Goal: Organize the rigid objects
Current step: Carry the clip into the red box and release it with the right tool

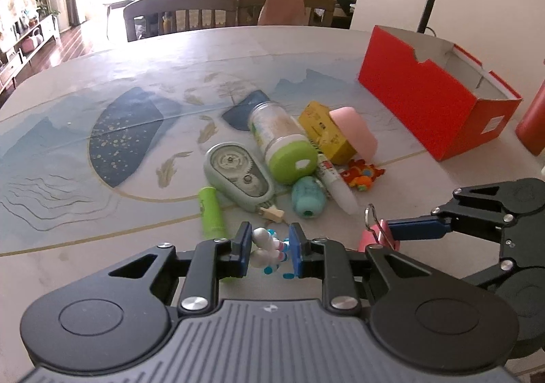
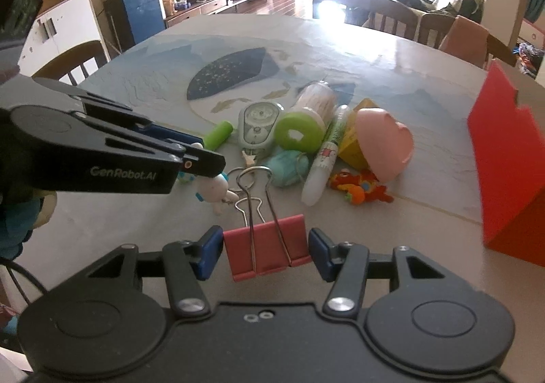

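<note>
Left hand-held gripper (image 1: 269, 248) clamped on small white toy figure (image 1: 264, 243), lower centre of frame. Right hand-held gripper (image 2: 265, 248) clamped on red binder clip (image 2: 267, 246), lower centre. Red box (image 1: 439, 90) upper right, remaining clutter mid-frame on tabletop (image 1: 102, 199). Risk: rounded figure may slip from narrow pinch; clip's wire handles could snag keyring. Right view alone shows those handles; left view alone shows box's open inside.

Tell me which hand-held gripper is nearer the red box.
Right. The right hand-held gripper, shut on a red binder clip, sits closer to the red box; the left hand-held gripper, holding a small figurine, is farther away.
</note>
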A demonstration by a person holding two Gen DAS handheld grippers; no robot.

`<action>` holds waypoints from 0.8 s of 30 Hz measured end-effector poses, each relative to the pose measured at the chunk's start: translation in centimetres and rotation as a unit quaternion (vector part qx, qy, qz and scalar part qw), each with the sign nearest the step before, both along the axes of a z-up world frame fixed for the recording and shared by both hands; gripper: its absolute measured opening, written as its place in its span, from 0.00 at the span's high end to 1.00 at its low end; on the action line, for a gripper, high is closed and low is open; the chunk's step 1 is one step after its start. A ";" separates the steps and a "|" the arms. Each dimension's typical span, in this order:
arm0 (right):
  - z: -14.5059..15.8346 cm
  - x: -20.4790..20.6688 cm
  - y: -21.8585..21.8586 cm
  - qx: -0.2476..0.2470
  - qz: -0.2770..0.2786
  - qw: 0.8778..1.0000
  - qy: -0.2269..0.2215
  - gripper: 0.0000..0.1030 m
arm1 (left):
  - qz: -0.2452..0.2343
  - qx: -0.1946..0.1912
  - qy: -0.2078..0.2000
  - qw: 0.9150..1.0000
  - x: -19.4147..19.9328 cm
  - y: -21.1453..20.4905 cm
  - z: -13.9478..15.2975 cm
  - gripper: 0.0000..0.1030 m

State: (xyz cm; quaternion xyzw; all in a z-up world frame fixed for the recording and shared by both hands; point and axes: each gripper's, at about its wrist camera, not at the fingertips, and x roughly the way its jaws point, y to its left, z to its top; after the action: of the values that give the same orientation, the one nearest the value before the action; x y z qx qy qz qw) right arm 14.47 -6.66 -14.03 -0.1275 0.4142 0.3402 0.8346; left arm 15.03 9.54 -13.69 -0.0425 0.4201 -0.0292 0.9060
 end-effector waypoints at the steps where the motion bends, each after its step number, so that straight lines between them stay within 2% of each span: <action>1: 0.4 -0.2 -0.3 0.003 -0.004 1.000 -0.001 0.47 | 0.000 -0.003 0.000 1.000 -0.1 -0.1 0.2 0.78; 14: 5.7 -1.5 -4.3 0.012 -0.047 0.998 -0.033 0.47 | -0.011 -0.034 -0.014 0.999 -1.2 -1.4 3.9 0.78; 24: 9.0 -0.7 -7.7 0.020 -0.073 0.996 -0.052 0.47 | -0.029 -0.045 -0.027 0.998 -0.5 -3.7 7.0 0.78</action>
State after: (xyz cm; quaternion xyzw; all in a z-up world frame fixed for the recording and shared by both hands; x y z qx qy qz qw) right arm 13.82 -14.36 -5.01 -0.0975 0.3715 0.2796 0.8799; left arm 14.57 5.81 -6.72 -0.0699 0.3952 -0.0757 0.9128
